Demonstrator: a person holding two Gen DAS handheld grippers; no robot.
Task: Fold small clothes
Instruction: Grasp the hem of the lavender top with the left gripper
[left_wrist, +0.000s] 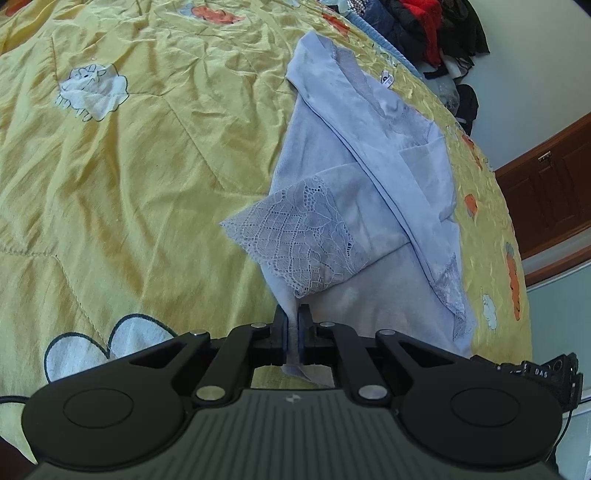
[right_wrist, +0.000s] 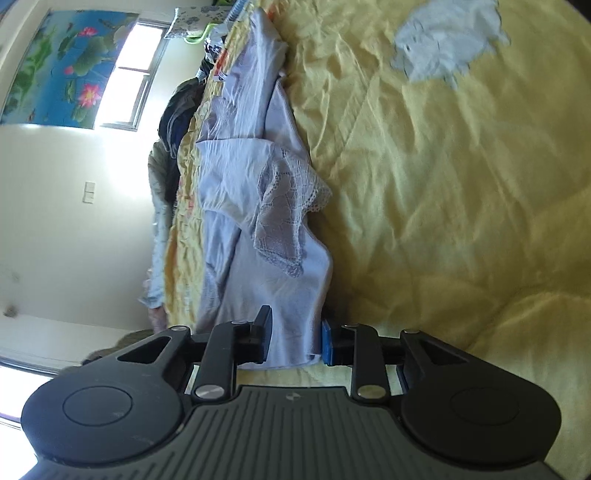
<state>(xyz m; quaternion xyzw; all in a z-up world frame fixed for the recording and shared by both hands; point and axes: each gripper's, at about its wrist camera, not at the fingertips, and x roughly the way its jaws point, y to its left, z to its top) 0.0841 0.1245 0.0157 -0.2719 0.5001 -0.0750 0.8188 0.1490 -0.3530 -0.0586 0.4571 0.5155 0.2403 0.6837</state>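
My left claw (left_wrist: 294, 325) pinches the near hem of the garment (left_wrist: 369, 184) lying on the bed (left_wrist: 147, 166); right claw (right_wrist: 295, 339) gapes around the hem, not pressing, probably regripping for folding.

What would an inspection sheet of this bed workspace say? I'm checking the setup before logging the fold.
Surface: yellow quilt with animal patches, creased.
Job's things: lilac lace-trimmed garment, partly folded, lying on the quilt.
Clutter: pile of dark and red clothes at the far edge.
Grippers: left tool shut on the garment's edge; right tool open, fabric between its jaws.
Cables: thin black cable by the left tool.
Surroundings: wooden cabinet; window; lotus picture.
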